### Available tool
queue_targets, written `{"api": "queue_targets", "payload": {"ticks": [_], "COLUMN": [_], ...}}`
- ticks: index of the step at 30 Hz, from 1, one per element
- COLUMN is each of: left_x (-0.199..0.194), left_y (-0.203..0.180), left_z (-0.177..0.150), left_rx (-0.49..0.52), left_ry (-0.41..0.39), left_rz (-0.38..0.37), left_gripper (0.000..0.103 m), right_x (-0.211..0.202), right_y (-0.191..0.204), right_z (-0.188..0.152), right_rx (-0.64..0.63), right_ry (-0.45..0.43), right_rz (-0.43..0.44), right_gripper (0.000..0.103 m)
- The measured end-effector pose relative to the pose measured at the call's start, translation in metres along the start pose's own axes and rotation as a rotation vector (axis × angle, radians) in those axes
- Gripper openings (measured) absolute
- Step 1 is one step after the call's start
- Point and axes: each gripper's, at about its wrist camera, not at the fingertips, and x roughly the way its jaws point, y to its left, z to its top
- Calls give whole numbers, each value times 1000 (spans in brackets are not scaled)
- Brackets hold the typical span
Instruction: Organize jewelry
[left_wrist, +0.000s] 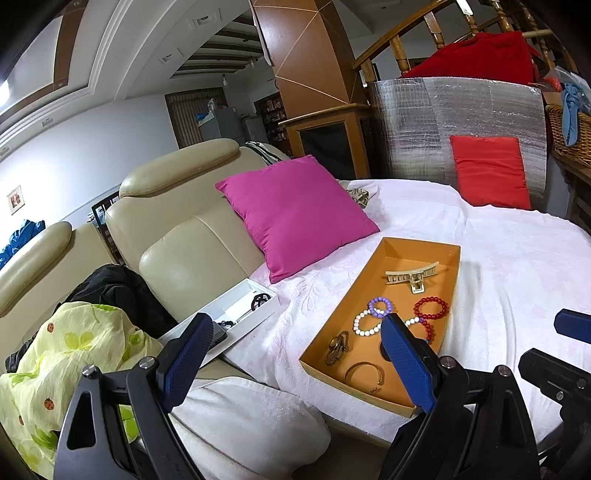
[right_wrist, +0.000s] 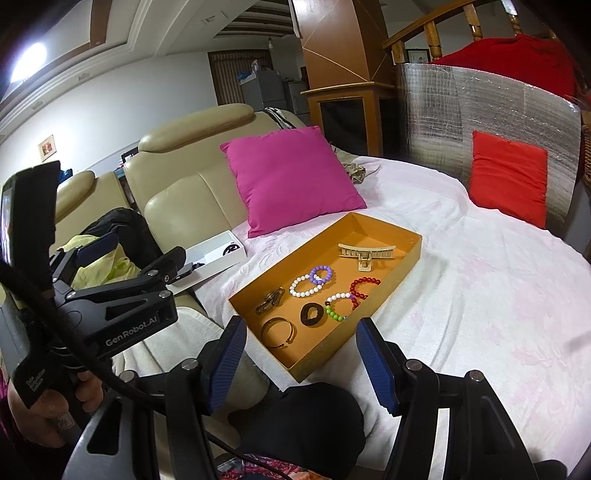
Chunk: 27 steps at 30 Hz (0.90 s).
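Observation:
An orange tray (left_wrist: 391, 249) (right_wrist: 384, 225) lies on the white bedspread and holds jewelry: a beige hair claw (left_wrist: 412, 275) (right_wrist: 365, 253), a purple bead bracelet (left_wrist: 379, 306) (right_wrist: 320, 275), a white bead bracelet (left_wrist: 365, 324) (right_wrist: 304, 287), a red bead bracelet (left_wrist: 430, 308) (right_wrist: 364, 288), a black ring (right_wrist: 312, 314), a gold bangle (left_wrist: 364, 373) (right_wrist: 277, 332) and a bronze clip (left_wrist: 337, 347) (right_wrist: 269, 300). My left gripper (left_wrist: 295, 354) is open and empty, left of the tray's near end. My right gripper (right_wrist: 301, 360) is open and empty, just before the tray's near corner.
A white box (left_wrist: 243, 310) (right_wrist: 218, 258) with dark items sits on the beige sofa (left_wrist: 177, 236) to the left. A magenta cushion (left_wrist: 295, 214) (right_wrist: 291, 177) and a red cushion (left_wrist: 489, 171) (right_wrist: 508, 177) lie behind the tray. A yellow-green cloth (left_wrist: 74, 350) lies at the left.

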Motion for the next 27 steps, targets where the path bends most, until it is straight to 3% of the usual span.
{"api": "queue_targets", "payload": {"ticks": [27], "left_x": [0], "left_y": [1], "left_z": [2], "left_rx": [9], "left_ry": [4], "left_rz": [6], "left_gripper": [92], "right_x": [0], "right_y": [-4], "right_z": [4], "right_rx": [5], "right_ry": [-8], "right_rz": [2], "right_gripper": [66]}}
